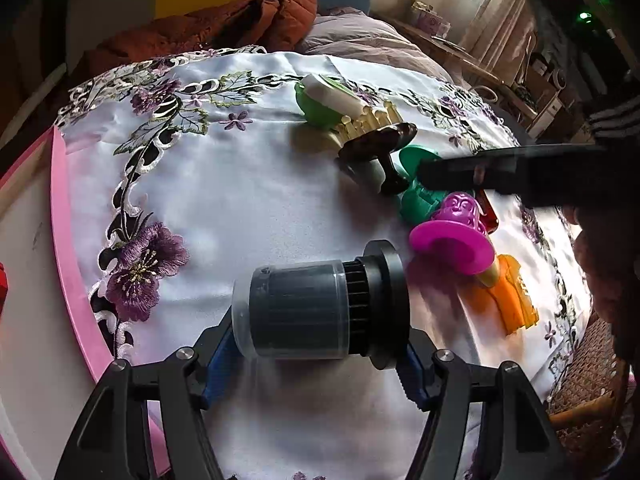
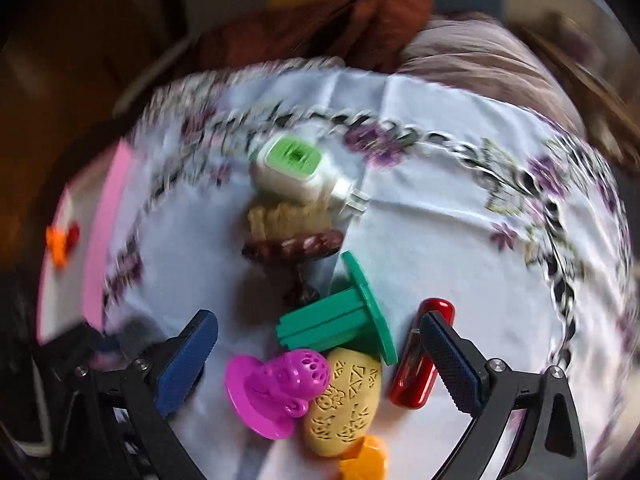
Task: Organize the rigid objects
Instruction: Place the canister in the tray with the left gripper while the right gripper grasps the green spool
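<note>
My left gripper (image 1: 320, 338) is shut on a dark cylinder (image 1: 296, 308) with a clear cap and a black flange, gripped end to end just above the cloth. A pile of toys lies to its right: a magenta hat-shaped piece (image 1: 452, 240), a green flanged piece (image 1: 416, 200), an orange piece (image 1: 508, 296). My right gripper (image 2: 320, 344) hangs open over that pile, straddling the green piece (image 2: 340, 320), the magenta piece (image 2: 276, 388) and a tan patterned oval (image 2: 344, 400). A red capsule (image 2: 416, 364) lies by its right finger. The right wrist view is blurred.
Farther back lie a green-and-white plug device (image 2: 288, 168), a tan comb-like piece (image 2: 288, 216) and a dark brown pedestal (image 2: 292, 248). A pink-rimmed white tray (image 1: 68, 260) borders the embroidered cloth (image 1: 240, 200) at the left. A rust jacket (image 1: 240, 24) lies behind.
</note>
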A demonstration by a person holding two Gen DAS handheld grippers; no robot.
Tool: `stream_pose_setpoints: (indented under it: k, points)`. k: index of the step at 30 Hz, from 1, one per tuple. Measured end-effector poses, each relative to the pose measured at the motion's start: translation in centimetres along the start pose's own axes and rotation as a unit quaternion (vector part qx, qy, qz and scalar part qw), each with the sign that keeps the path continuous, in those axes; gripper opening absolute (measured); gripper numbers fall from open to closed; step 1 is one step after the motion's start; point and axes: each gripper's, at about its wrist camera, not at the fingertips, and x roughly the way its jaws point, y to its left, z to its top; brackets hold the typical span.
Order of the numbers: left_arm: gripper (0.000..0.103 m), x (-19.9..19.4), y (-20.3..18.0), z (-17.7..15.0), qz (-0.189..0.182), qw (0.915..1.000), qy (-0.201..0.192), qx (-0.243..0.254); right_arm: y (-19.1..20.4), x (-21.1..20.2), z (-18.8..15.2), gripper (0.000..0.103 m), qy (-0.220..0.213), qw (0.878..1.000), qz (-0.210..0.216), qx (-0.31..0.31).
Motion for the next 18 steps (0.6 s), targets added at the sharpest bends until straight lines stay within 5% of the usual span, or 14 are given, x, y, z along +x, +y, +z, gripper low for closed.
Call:
stream_pose_setpoints:
  k: [7, 8, 9, 14, 18]
  points:
    - [0.069, -0.2, 0.4, -0.5, -0.008, 0.9999, -0.002, -0.007, 1.5, 2.9, 1.0, 0.099, 0.07, 0.993, -0.05, -0.081]
    - [0.069, -0.2, 0.3, -0.4, -0.009, 0.9999, -0.002, -0.007, 1.6, 3.2, 1.0, 0.09, 0.073, 0.992, -0.06, -0.081]
    - [0.069, -0.2, 0.3, -0.4, -0.008, 0.9999, -0.003, -0.006, 1.4, 3.4, 1.0, 0.064, 0.071, 0.992, -0.069, -0.074]
    - [0.068, -0.4, 0.3, -0.6, -0.011, 0.9999, -0.009, -0.001, 0.7, 2.9, 0.0, 0.062, 0.05, 0.997, -0.053, -0.03]
    - [0.068, -1.1, 0.2, -1.1, -0.012, 0.9998, -0.014, -0.002, -0.5, 1.3, -1.8, 0.062, 0.006, 0.999, 0.0, 0.037]
